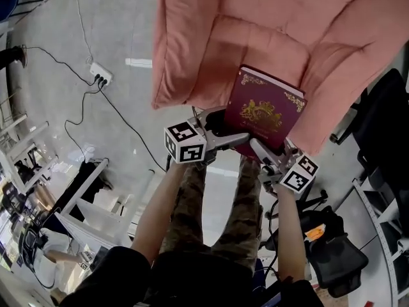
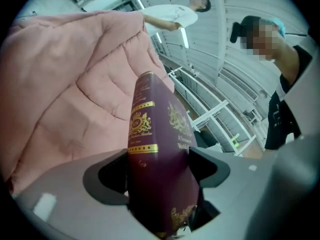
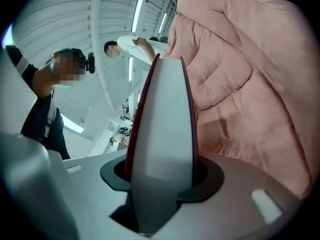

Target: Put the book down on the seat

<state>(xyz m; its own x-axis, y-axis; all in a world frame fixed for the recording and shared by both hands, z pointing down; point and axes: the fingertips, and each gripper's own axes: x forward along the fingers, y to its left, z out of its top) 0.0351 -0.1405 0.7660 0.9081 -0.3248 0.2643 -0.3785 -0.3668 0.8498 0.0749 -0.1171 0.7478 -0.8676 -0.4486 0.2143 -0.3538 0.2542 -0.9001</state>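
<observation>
The maroon book [image 1: 265, 110] with a gold crest on its cover hung at the front edge of the pink cushioned seat [image 1: 255, 37], cover facing up, held between both grippers; whether it touched the cushion could not be told. The left gripper [image 1: 227, 128] had the spine end between its fingers [image 2: 212, 169], which stood wide apart, as wide as they went, and did not plainly press the book. The right gripper [image 1: 268, 151] took the opposite side, its fingers [image 3: 208, 177] closed against both covers with the pale page edge filling the gap between them. Behind the left gripper, a power strip [image 1: 100, 75] lay on the grey floor [image 1: 96, 18].
</observation>
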